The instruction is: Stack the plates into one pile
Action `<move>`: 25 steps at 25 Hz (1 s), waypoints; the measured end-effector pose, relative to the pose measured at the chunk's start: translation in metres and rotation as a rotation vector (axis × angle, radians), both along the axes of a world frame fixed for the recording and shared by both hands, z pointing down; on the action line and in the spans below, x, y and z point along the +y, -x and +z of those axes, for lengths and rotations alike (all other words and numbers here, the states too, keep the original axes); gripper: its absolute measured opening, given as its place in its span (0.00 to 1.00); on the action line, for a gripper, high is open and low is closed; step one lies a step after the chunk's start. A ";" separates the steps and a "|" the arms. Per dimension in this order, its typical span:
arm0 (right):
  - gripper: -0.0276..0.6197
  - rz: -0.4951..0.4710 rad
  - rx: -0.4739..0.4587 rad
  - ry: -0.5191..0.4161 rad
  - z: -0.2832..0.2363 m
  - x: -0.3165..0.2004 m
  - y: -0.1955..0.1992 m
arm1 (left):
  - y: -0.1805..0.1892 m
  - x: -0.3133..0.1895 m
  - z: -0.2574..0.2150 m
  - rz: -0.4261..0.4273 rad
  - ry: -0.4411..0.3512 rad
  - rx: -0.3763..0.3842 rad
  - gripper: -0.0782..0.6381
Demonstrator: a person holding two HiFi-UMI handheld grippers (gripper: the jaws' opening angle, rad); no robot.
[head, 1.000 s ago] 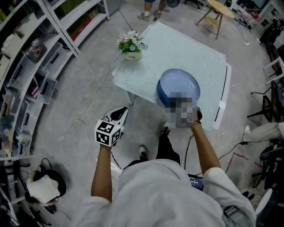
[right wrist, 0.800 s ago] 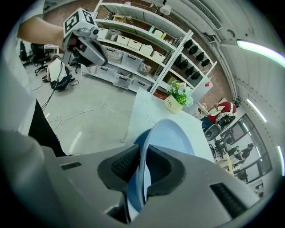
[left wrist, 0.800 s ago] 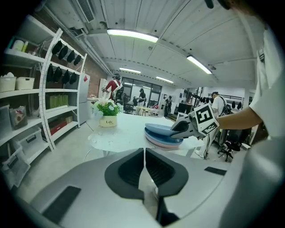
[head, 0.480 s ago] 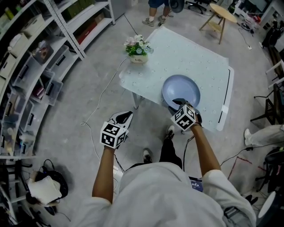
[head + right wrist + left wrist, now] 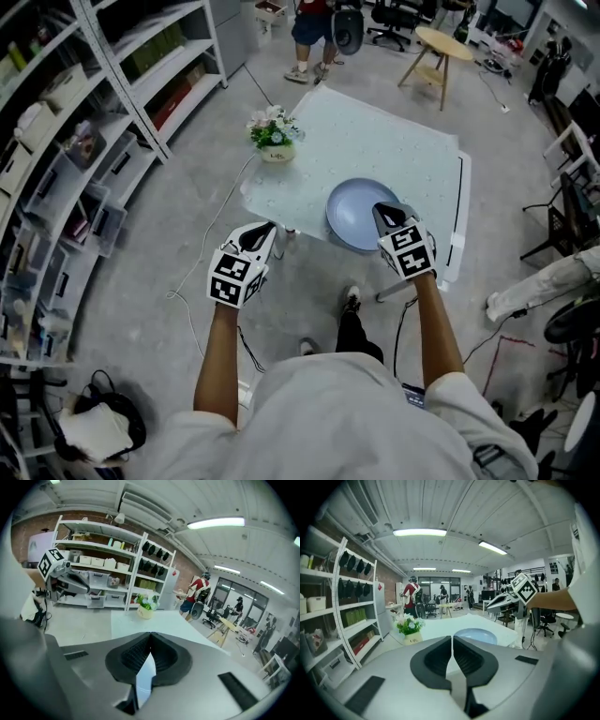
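Head view: empty blue plates [image 5: 351, 212]; left gripper [image 5: 266, 231] jaws closed, right gripper [image 5: 381, 211] just closed.

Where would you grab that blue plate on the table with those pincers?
Probably by the raised rim nearest the person. The blue plate lies flat by the near edge of the table, so a grip coming in low from that side could close above and below the rim.
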State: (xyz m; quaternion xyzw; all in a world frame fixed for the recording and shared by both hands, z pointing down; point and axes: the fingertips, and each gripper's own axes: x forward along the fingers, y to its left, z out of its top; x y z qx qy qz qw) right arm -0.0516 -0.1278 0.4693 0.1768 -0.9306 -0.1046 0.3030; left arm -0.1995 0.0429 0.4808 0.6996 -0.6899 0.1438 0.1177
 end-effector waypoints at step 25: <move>0.06 0.060 -0.306 -0.173 -0.170 0.040 -0.095 | -0.073 -0.027 -0.169 0.080 -0.273 -0.254 0.15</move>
